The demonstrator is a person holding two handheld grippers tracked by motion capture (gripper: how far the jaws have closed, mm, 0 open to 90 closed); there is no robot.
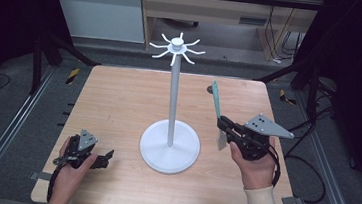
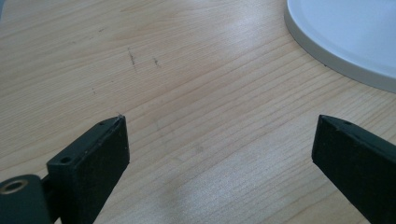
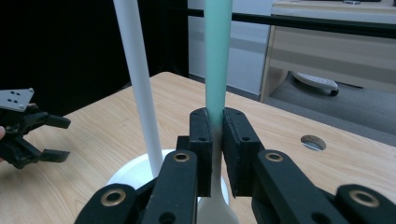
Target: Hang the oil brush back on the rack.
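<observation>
The right gripper (image 1: pixel 223 122), at the right of the high view, is closed tight on a spatula (image 1: pixel 216 99). The green handle sticks up and the white blade hangs down below the jaws. In the right gripper view the spatula (image 3: pixel 218 60) stands in the middle of the frame, just right of the stand's white pole (image 3: pixel 138 84). The stand (image 1: pixel 173 99) is in the middle of the bench (image 1: pixel 119 101), with small hooks (image 1: pixel 176 49) at its top. The left gripper (image 1: pixel 104 158) is open and holds nothing, low at the lower left, near the stand's round base (image 2: pixel 345 37). The job looks like hanging the spatula on a hook. The hooks are thin and high, so the handle could miss one. A bump on the pole could make the stand wobble. The spatula could also slip in the jaws and fall.
</observation>
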